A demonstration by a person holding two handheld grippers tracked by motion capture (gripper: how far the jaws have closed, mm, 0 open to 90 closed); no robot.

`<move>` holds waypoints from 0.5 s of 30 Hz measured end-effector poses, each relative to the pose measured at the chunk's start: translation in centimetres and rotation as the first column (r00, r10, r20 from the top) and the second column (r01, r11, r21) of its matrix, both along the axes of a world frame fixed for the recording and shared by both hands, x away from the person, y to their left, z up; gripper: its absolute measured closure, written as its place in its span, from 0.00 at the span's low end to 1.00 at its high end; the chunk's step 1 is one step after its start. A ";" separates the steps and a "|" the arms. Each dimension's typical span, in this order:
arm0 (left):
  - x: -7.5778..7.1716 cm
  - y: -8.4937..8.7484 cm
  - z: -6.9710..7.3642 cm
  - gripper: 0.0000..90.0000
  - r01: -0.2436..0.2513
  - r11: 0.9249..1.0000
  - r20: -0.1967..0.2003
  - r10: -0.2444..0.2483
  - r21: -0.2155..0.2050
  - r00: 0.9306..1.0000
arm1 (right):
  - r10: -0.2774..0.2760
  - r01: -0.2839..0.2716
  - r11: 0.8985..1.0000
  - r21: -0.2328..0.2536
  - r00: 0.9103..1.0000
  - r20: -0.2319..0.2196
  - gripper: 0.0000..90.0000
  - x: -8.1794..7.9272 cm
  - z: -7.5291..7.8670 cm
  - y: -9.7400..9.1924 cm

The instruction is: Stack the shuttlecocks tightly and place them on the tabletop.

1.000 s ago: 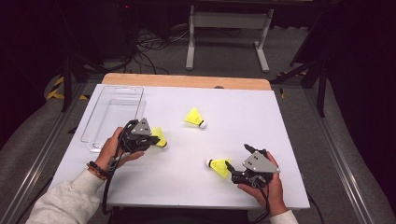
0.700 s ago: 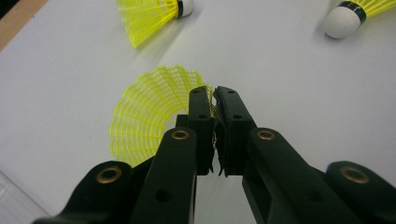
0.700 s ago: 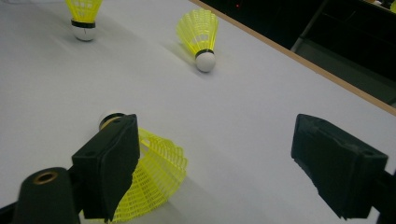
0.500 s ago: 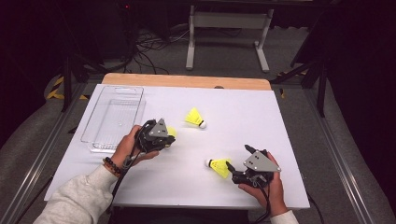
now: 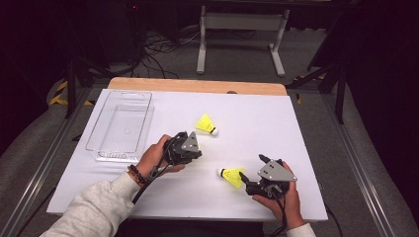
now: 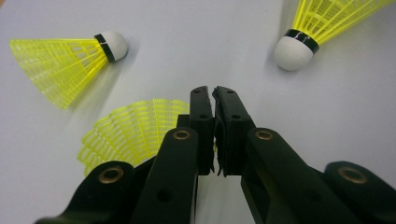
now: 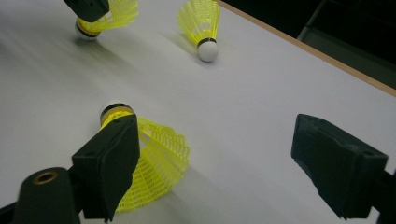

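Three yellow shuttlecocks with white corks. My left gripper (image 5: 190, 148) (image 6: 214, 93) is shut on the mesh skirt of one shuttlecock (image 6: 133, 133) (image 7: 105, 14) just above the white table (image 5: 257, 113), near its middle. A second shuttlecock (image 5: 206, 124) (image 6: 65, 65) (image 7: 201, 23) lies loose just beyond it. The third shuttlecock (image 5: 232, 176) (image 7: 154, 158) (image 6: 322, 23) lies on its side at the front right, cork pointing left. My right gripper (image 5: 252, 170) (image 7: 219, 140) stands wide open there, its left jaw against that skirt.
A clear plastic tray (image 5: 121, 126) sits at the table's left side with nothing in it. A wooden strip (image 5: 197, 85) runs along the far edge. Cables and a metal stand leg lie on the floor beyond.
My left gripper has moved right, away from the tray toward the table's middle, carrying its shuttlecock. The right gripper and the two lying shuttlecocks have stayed put.
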State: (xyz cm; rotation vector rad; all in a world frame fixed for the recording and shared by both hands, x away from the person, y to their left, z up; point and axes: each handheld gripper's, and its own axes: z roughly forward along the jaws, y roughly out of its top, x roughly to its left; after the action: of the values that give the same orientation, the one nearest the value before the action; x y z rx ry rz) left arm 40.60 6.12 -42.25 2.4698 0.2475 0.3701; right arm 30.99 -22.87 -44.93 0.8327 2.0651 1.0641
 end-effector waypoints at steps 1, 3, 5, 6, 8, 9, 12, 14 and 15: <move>0.0 -0.2 -0.1 0.95 0.001 1.000 -0.011 -0.001 -0.001 1.000 | 0.000 0.000 1.000 -0.002 1.000 0.000 0.18 0.0 0.0 0.0; 0.1 -0.5 -0.2 0.93 0.008 1.000 -0.014 -0.008 0.003 1.000 | 0.001 -0.001 1.000 -0.003 1.000 0.002 0.18 -0.1 0.0 0.0; 0.1 -0.7 -0.4 0.93 0.008 1.000 -0.023 -0.008 -0.004 1.000 | 0.003 -0.003 1.000 -0.004 1.000 0.001 0.18 -0.1 0.0 0.0; 0.1 -0.7 -0.4 0.92 0.008 1.000 -0.023 -0.008 -0.004 1.000 | 0.003 -0.003 1.000 -0.004 1.000 0.001 0.18 -0.1 0.0 0.0; 0.2 -0.9 -0.5 0.93 0.022 1.000 -0.038 -0.023 -0.018 0.999 | 0.004 -0.004 1.000 -0.006 1.000 -0.003 0.18 -0.1 0.0 0.0; 0.2 -1.0 -0.6 0.93 0.022 0.999 -0.042 -0.023 -0.026 0.999 | 0.005 -0.005 1.000 -0.005 1.000 -0.005 0.18 0.0 0.0 0.0; 0.2 -1.2 -0.6 0.90 0.019 1.000 -0.043 -0.020 -0.024 0.999 | 0.009 -0.009 1.000 -0.010 1.000 -0.003 0.18 -0.1 0.0 0.1; 0.1 -1.2 -0.6 0.90 0.016 0.999 -0.043 -0.017 -0.034 0.999 | 0.009 -0.009 1.000 -0.011 1.000 -0.001 0.18 -0.1 0.0 0.1; 0.2 -1.1 -0.5 0.90 0.012 0.999 -0.031 -0.013 -0.037 0.999 | 0.010 -0.010 1.000 -0.013 1.000 -0.001 0.18 -0.1 0.0 0.2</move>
State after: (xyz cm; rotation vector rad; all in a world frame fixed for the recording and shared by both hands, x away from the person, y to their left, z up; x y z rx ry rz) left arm 40.76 5.00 -42.76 2.4412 0.2491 0.3191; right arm 30.85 -22.69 -44.92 0.8174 2.0764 1.0552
